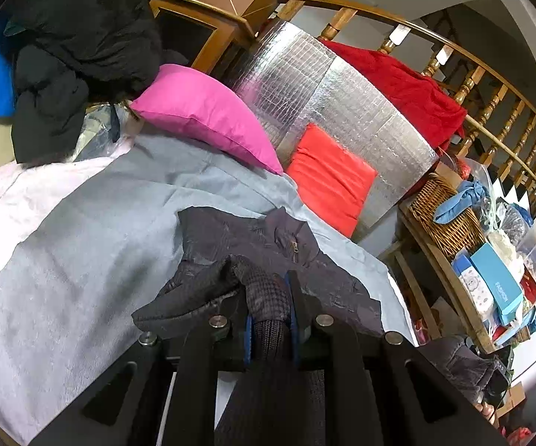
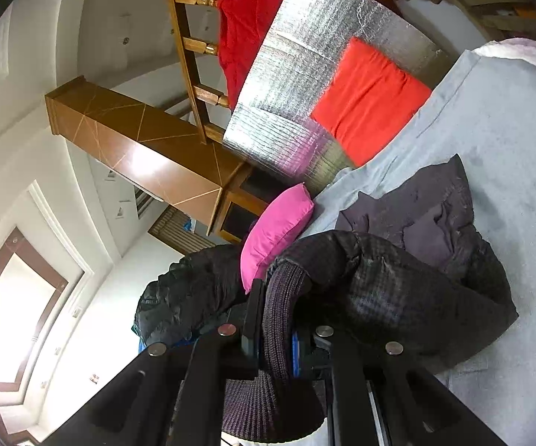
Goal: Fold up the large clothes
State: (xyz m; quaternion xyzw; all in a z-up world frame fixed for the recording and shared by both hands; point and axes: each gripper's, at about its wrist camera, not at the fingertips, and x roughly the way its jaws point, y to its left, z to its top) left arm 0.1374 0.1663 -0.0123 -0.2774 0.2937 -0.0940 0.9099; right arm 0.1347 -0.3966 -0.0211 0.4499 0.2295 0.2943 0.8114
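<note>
1. Left gripper: jaws nearly together, pinching a ribbed knit cuff of the dark jacket. The cuff bulges up between the blue-padded fingers.
2. Right gripper: jaws close together, clamped on another ribbed knit cuff with its sleeve curving off to the right (camera is rolled sideways here, so the room looks tilted).
3. The jacket is dark grey-purple and padded. It lies crumpled on the grey-blue sheet covering the work surface, collar and zipper pull facing up in the left wrist view.
4. In the right wrist view the jacket body lies bunched on the sheet beyond the held sleeve.
5. A pink pillow sits at the far edge of the sheet, with an orange-red cushion beside it, leaning on a silver foil panel.
6. A pile of black clothes is heaped beside the pink pillow.
7. A red cloth hangs over the wooden railing.
8. A wicker basket sits on cluttered shelves at right.
</note>
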